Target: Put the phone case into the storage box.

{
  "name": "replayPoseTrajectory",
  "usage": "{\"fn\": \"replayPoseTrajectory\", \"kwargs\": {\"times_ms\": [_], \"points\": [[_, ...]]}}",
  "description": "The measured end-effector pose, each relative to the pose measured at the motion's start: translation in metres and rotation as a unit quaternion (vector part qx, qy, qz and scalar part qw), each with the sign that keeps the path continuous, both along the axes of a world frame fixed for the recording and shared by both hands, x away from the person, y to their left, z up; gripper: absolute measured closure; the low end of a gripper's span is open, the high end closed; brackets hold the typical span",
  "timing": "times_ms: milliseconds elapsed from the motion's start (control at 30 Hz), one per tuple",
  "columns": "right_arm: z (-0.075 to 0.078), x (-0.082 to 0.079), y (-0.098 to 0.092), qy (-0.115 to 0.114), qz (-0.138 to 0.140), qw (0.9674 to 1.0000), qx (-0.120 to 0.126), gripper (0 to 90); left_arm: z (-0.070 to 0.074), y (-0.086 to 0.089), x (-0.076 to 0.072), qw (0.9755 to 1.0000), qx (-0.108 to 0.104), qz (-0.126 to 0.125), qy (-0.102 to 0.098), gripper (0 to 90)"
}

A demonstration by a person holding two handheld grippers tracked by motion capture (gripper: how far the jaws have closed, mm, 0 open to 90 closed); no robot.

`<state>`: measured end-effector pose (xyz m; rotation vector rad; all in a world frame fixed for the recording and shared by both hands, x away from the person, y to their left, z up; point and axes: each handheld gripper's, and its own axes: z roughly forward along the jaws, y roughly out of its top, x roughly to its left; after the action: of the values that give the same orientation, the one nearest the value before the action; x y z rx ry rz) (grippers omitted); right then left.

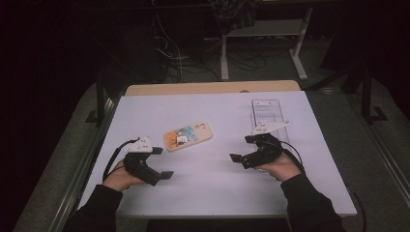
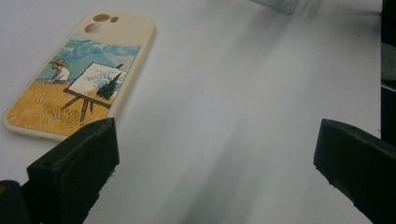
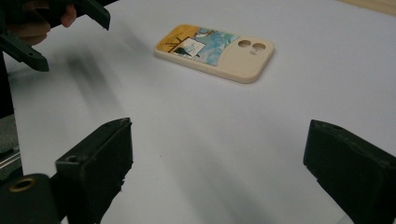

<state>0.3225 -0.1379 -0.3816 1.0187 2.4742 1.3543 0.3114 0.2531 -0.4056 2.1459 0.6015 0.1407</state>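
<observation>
The white tabletop [image 1: 212,179] is evenly lit from above while the room behind sinks into near black. In both gripper views the jaws loom soft and out of focus, and smeared grey shadows streak across the bright surface, blurred towards the far edge.

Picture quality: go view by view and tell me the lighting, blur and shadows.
High view: the white table is lit and soft, its surroundings nearly black. Left gripper view: the phone case is sharp, the clear package at the top edge is smeared, and soft grey shadow streaks cross the table. Right gripper view: the case is fairly crisp, with blurred shadows at left.
</observation>
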Motion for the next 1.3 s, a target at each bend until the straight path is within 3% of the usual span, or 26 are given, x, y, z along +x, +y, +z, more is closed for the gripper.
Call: {"fn": "replayPoseTrajectory", "kwargs": {"times_ms": [233, 333, 667, 1033, 1300], "points": [[0.000, 0.006, 0.011, 0.010, -0.003, 0.9999, -0.011, 15.0, 0.000, 0.000, -0.001, 1.0000, 0.000, -0.001, 0.001, 0.0], [-0.001, 0.010, 0.019, 0.016, -0.013, 0.9996, -0.018, 21.5, 0.000, -0.001, -0.001, 1.0000, 0.000, 0.000, 0.001, 0.0], [-0.005, 0.018, 0.041, 0.022, -0.010, 0.9994, -0.025, 40.0, 0.000, -0.001, -0.001, 1.0000, 0.000, 0.002, 0.001, 0.0], [-0.010, 0.027, 0.057, 0.036, -0.012, 0.9989, -0.027, 57.6, 0.000, -0.001, -0.001, 1.0000, 0.003, -0.004, -0.002, 0.0], [-0.018, 0.035, 0.069, 0.042, -0.019, 0.9981, -0.042, 71.0, 0.000, -0.001, -0.001, 1.0000, 0.001, -0.002, 0.000, 0.0]]}}
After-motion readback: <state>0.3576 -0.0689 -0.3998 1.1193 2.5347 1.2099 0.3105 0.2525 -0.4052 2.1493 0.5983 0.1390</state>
